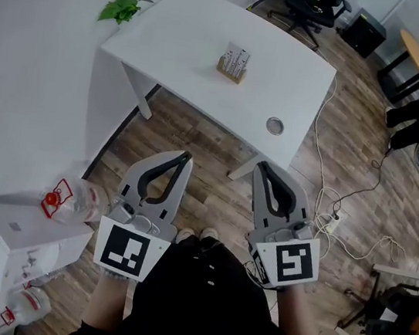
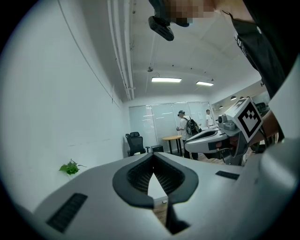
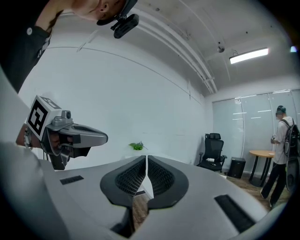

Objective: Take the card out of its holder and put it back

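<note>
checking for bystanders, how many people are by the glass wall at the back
2. A person with a backpack stands at the wooden table; a second person is just right of them. More may be hidden from these views.

**Three Lenses, One Room**

I am looking steeply down through the head camera, standing well back from the white table [image 1: 190, 35]. The left gripper [image 1: 185, 155] and right gripper [image 1: 263, 166] are sitting close under the lens at the bottom of that view, both pointing toward the table. Each gripper camera is riding just behind its own jaws and facing forward and slightly upward, taking in the wall [image 2: 56, 93] and ceiling [image 2: 197, 51]. The left gripper view is catching the other gripper at its right edge, and the right gripper view is catching its partner at its left. All three views are sharing the plant [image 1: 123, 6] by the wall and the black office chair [image 1: 312, 3] beyond the table
</note>
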Tool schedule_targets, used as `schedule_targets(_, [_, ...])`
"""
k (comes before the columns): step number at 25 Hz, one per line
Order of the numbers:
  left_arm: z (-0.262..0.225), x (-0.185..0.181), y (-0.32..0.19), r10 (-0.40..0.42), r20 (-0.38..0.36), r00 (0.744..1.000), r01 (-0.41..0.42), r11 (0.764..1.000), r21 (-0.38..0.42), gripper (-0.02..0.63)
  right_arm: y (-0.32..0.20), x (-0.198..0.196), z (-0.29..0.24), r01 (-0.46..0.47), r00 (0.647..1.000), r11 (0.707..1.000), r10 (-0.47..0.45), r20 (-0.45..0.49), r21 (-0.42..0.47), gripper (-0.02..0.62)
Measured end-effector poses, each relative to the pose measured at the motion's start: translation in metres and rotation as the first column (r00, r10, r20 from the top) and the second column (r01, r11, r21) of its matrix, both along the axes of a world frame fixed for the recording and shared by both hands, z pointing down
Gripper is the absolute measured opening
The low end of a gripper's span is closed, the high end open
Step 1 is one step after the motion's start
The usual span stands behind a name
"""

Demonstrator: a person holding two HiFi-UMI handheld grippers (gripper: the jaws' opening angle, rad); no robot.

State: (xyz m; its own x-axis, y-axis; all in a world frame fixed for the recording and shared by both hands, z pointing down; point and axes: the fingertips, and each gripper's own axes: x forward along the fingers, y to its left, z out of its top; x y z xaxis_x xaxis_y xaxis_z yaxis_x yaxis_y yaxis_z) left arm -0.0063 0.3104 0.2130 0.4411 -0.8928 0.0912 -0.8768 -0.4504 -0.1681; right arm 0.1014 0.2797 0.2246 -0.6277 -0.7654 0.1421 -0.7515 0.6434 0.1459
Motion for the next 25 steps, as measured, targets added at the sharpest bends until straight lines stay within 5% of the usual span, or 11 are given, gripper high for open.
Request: schedule_targets(25, [-0.002, -0.032, 0.023, 0.047, -0.021, 0.999, -0.046, 0.998, 0.042, 0.014, 0.026, -0.02, -0.005, -0.074, 0.997, 0.996, 0.075, -0.013, 0.043, 0.048])
